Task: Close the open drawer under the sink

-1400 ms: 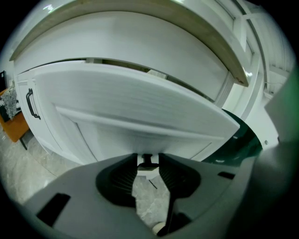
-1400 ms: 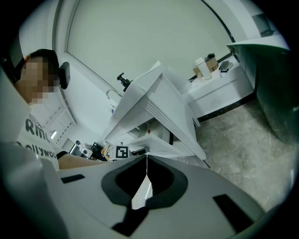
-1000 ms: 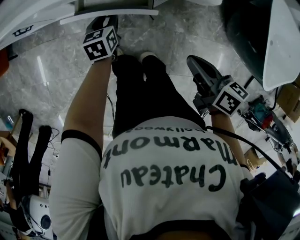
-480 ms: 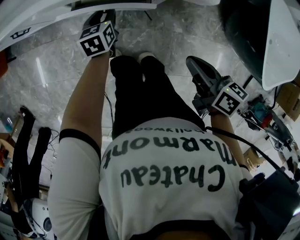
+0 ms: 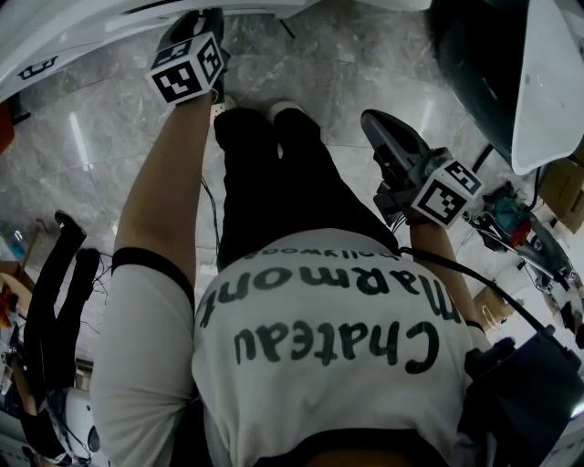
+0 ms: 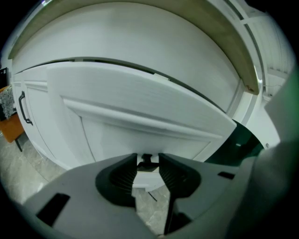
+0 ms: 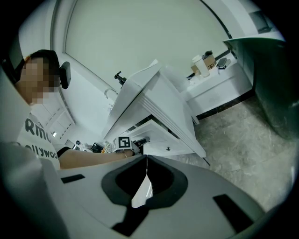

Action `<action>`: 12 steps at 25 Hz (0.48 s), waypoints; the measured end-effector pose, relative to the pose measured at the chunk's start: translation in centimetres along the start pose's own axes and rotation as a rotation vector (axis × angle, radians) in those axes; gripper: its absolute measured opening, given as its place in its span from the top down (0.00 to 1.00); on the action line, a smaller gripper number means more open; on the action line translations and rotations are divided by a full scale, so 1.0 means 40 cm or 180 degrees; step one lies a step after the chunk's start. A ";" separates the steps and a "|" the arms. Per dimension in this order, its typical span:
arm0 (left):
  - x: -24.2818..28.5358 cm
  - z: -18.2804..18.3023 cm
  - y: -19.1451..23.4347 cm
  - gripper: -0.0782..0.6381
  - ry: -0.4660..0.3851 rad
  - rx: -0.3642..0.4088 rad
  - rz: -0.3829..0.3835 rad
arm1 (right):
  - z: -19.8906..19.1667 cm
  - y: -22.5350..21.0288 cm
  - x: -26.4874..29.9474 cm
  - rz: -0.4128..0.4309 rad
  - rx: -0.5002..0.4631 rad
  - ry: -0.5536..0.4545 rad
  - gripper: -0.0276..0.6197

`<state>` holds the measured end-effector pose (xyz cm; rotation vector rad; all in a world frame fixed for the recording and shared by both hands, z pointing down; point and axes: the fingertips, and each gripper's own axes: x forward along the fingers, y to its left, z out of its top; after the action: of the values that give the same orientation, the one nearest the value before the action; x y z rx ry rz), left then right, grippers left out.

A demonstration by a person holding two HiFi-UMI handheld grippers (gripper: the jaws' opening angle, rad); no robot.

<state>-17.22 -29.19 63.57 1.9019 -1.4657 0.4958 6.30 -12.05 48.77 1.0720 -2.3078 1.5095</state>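
The white drawer front (image 6: 140, 112) fills the left gripper view, jutting out from the curved white vanity (image 6: 121, 42). My left gripper (image 6: 148, 161) stands open against it, with a small dark knob (image 6: 148, 158) showing between the fingertips; the pads do not visibly press it. In the head view the left gripper (image 5: 203, 18) reaches under the white cabinet edge (image 5: 82, 32) at the top left. The right gripper view shows the drawer (image 7: 161, 135) pulled out under the sink top (image 7: 140, 88). My right gripper (image 7: 146, 158) is shut and empty, hanging apart at the right (image 5: 376, 123).
The floor (image 5: 109, 155) is grey marble. Black straps and cables (image 5: 55, 292) lie at the left, boxes and clutter (image 5: 538, 219) at the right. A dark green body (image 7: 264, 70) stands at the right, and cups (image 7: 205, 63) sit on a low white ledge.
My left gripper has moved up the head view toward the cabinet, and the white drawer edge has slid further out of the top. The right gripper has stayed put.
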 end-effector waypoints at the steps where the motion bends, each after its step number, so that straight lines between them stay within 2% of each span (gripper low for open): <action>1: 0.004 0.007 0.002 0.69 -0.0007 -0.0008 0.0003 | 0.001 0.001 0.001 0.0001 0.0002 0.0000 0.94; 12: 0.015 0.034 0.009 0.69 -0.0074 -0.0020 0.0006 | 0.003 -0.001 -0.001 -0.0009 -0.0014 -0.0011 0.94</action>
<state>-17.52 -30.59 63.11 1.9076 -1.4823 0.4707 6.39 -12.14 48.74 1.0773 -2.3097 1.5019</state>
